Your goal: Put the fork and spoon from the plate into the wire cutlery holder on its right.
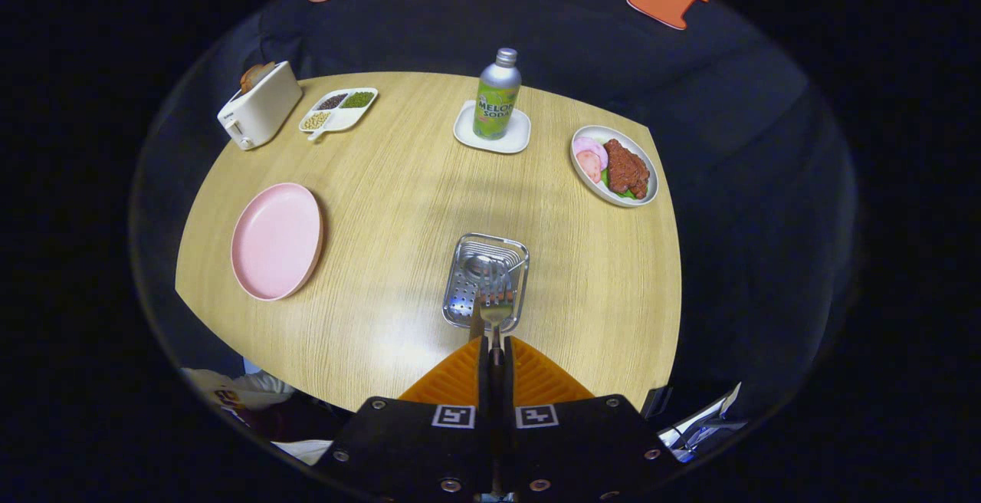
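Overhead light, bright glare patch on the table (429,204) near the wire holder (485,282); booth beyond dim. Strong fisheye bending at edges, centre sharp.

The bottle (497,94), standing on a white coaster (491,133) far beyond the gripper's fingers, carries the words "MELON SODA" on its label.

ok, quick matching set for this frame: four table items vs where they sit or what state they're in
1 fork
2 pink plate
3 soda bottle
4 toaster

a stands on a white coaster
b bare, left of the cutlery holder
c far corner, beside the bean tray
d pinched in the tool, over the holder

Pairs: 1-d, 2-b, 3-a, 4-c
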`<state>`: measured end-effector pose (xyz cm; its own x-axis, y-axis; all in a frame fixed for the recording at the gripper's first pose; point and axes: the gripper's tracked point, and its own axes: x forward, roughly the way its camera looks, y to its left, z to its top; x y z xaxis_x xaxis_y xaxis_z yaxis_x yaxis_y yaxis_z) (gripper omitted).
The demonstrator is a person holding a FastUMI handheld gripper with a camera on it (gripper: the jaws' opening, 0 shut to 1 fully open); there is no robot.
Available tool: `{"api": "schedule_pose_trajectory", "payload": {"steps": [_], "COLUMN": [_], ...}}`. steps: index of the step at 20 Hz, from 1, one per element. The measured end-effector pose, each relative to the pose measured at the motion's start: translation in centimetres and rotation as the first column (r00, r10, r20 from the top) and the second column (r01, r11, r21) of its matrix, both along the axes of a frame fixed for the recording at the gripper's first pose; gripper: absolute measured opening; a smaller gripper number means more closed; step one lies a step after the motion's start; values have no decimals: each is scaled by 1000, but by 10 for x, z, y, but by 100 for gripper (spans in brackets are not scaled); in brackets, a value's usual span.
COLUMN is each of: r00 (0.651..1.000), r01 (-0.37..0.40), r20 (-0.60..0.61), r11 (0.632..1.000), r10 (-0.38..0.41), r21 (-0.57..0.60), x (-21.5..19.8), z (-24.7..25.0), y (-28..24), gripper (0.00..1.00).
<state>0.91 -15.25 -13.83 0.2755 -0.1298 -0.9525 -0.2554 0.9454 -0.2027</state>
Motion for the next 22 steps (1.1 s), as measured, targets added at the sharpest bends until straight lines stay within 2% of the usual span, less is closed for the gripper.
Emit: {"api": "schedule_pose_trajectory", "payload": {"steps": [7,12,16,21,22], "r00": [988,978,970,984,986], "r01": [28,17,50,87,92], "r20": [-151,-209,-241,-160,-144], "r11": [999,1000,998,995,994], "r10": [-24,-12,-39,-79,-84], "r21": [23,23,41,44,51], "x": [6,12,13,31,33], "z": [-28,-44,-52,-45,-38], "y": [0,10,16,11,12], "gripper": [5,5,5,13,27]}}
